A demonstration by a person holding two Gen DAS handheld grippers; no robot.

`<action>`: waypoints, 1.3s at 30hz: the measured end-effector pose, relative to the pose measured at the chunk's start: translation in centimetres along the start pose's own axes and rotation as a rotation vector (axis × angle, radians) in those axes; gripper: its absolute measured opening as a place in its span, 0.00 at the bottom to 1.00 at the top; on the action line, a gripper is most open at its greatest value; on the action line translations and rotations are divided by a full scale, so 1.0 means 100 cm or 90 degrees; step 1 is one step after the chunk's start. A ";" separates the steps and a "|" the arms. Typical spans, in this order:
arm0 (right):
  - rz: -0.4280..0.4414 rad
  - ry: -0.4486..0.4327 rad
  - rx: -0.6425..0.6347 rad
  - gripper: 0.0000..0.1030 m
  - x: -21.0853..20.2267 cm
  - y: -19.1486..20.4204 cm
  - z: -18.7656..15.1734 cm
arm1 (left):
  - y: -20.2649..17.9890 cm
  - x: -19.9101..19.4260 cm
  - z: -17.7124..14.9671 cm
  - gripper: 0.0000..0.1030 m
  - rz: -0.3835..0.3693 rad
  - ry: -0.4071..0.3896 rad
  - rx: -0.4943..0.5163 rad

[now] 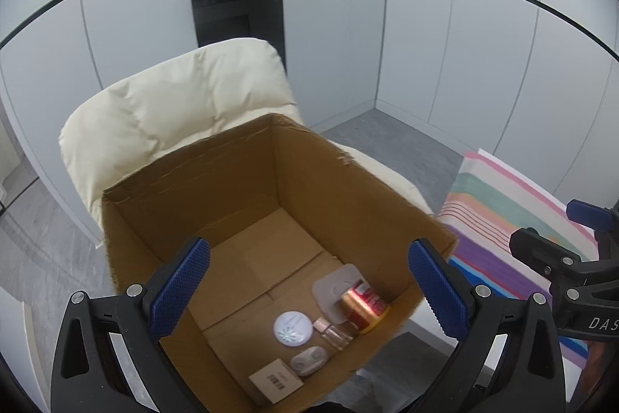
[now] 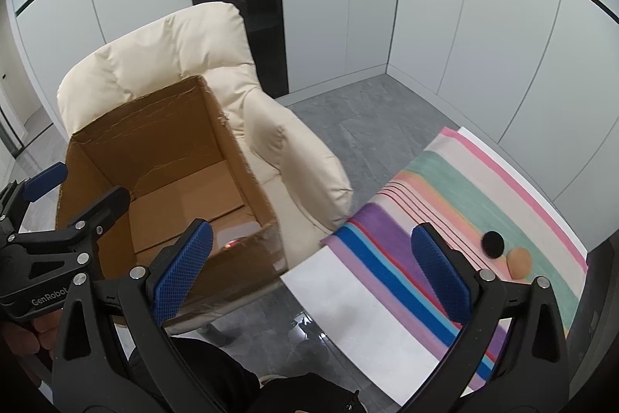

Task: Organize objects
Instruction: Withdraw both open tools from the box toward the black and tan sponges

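Cardboard box [image 1: 240, 188] beneath empty, wide-spread left hand-held gripper [image 1: 309, 293] ("GenRobot"); right hand-held gripper [image 2: 313, 273] likewise.

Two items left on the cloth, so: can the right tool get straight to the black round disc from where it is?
Probably yes. The right tool is open and empty, and the black round disc lies exposed on the striped cloth, just beyond its right finger. Only the tan egg-shaped object sits close beside it.

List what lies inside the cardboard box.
On the box floor: a white disc, a clear bottle, a copper can on a grey card, a grey case and a barcode card. The near corner is hidden.
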State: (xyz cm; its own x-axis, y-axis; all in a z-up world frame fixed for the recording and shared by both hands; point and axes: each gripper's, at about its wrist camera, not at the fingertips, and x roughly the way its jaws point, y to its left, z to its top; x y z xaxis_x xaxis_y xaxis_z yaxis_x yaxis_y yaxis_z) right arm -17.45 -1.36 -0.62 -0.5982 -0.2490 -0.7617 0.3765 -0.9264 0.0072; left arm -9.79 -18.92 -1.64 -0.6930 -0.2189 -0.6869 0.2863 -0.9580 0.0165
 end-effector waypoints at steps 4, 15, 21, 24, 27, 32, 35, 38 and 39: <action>-0.009 -0.001 0.016 1.00 -0.005 -0.015 -0.004 | -0.016 0.000 0.001 1.00 -0.014 -0.001 0.012; -0.044 -0.005 0.061 1.00 -0.019 -0.059 -0.018 | -0.063 0.002 0.002 1.00 -0.048 0.001 0.046; -0.063 -0.004 0.081 1.00 -0.025 -0.080 -0.026 | -0.087 0.003 0.001 1.00 -0.072 0.003 0.063; -0.073 -0.005 0.092 1.00 -0.028 -0.090 -0.030 | -0.100 0.003 0.000 1.00 -0.092 0.008 0.073; -0.080 -0.003 0.103 1.00 -0.030 -0.100 -0.034 | -0.111 0.003 -0.002 1.00 -0.098 0.006 0.082; -0.096 -0.001 0.118 1.00 -0.036 -0.117 -0.043 | -0.132 0.004 -0.004 1.00 -0.118 0.009 0.101; -0.104 -0.001 0.129 1.00 -0.039 -0.127 -0.047 | -0.144 0.004 -0.006 1.00 -0.129 0.009 0.113; -0.112 -0.001 0.146 1.00 -0.043 -0.139 -0.054 | -0.155 0.004 -0.007 1.00 -0.139 0.013 0.120; -0.115 0.000 0.150 1.00 -0.045 -0.143 -0.055 | -0.159 0.004 -0.008 1.00 -0.142 0.013 0.124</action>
State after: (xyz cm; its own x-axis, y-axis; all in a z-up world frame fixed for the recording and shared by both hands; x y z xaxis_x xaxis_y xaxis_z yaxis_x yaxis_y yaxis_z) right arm -16.23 14.55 -0.91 -0.6410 -0.0749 -0.7639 0.0897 -0.9957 0.0224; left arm -14.07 -3.64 -2.73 -0.7105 0.0026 -0.7037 -0.0055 -1.0000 0.0019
